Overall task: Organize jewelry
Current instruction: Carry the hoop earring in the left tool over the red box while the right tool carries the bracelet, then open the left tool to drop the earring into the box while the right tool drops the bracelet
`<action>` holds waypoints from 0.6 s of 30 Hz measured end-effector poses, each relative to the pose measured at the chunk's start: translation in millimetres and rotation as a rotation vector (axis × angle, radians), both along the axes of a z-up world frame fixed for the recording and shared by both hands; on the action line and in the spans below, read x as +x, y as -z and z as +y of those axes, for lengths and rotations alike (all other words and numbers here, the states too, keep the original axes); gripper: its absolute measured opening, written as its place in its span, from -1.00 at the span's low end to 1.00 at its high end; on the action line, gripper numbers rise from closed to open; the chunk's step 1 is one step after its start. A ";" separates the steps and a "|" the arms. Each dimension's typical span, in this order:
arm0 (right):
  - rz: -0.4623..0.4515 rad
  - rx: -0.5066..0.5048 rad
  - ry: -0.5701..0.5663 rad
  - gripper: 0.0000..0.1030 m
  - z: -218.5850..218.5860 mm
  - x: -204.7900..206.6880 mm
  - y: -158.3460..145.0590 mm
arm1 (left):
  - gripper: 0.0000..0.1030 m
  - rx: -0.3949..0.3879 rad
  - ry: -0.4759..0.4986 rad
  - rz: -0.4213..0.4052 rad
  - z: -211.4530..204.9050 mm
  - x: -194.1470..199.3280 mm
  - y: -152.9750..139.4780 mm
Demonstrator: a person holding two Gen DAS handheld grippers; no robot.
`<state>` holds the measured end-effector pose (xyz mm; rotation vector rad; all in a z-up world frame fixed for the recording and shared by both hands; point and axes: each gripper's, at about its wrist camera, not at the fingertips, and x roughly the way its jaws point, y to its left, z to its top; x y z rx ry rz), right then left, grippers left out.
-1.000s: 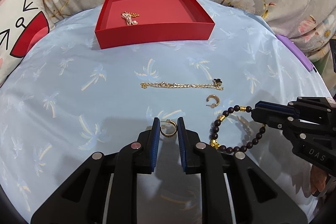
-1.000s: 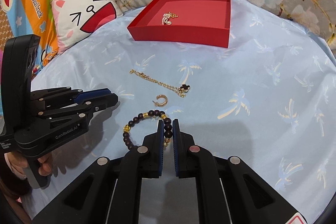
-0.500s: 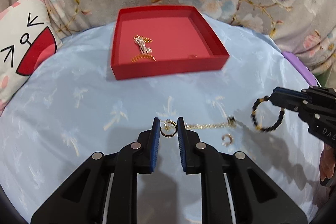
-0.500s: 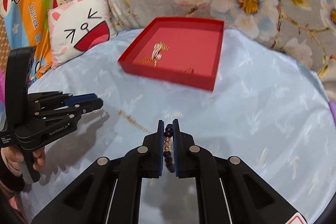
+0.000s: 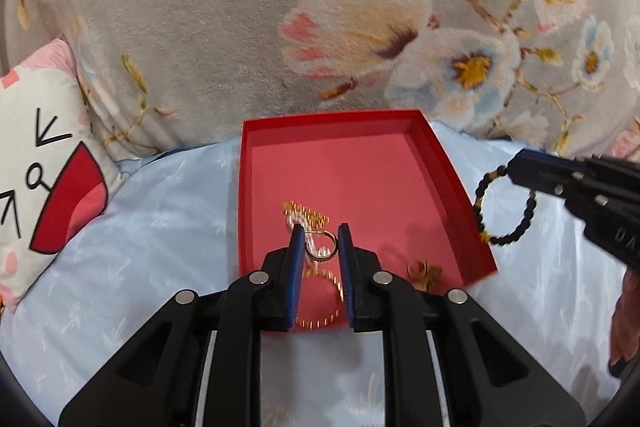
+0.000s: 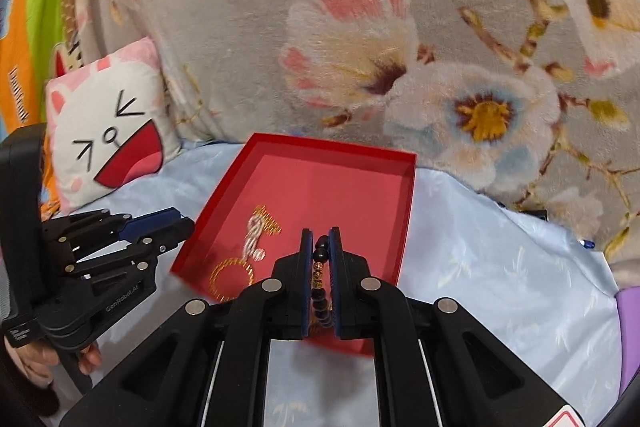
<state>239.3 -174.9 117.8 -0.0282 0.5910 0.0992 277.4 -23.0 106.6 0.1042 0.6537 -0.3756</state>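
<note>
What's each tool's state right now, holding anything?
Left tool: closed on a gold hoop earring, over the red tray.
Right tool: closed on a dark beaded bracelet.

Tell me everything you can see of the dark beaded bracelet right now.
The dark beaded bracelet is a loop of small round black beads with a few gold-coloured ones. The right tongs are shut on its upper part, and the rest hangs free as an open ring, clear of the pale blue cloth. In the left wrist view it hangs beside the right wall of the red cardboard tray, not yet inside.
</note>
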 end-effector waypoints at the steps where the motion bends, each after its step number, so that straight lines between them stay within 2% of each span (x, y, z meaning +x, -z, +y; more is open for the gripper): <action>1: 0.010 0.003 0.000 -0.87 -1.0 11.0 1.6 | -0.69 0.001 -0.012 0.001 -2.5 12.0 -0.7; 11: 0.104 0.004 0.033 -0.87 -5.8 98.9 32.8 | -0.68 0.037 -0.033 0.020 -32.5 86.5 14.3; 18: 0.151 -0.020 0.072 -0.87 -11.6 125.4 53.3 | -0.68 0.067 -0.068 0.061 -45.0 113.0 32.3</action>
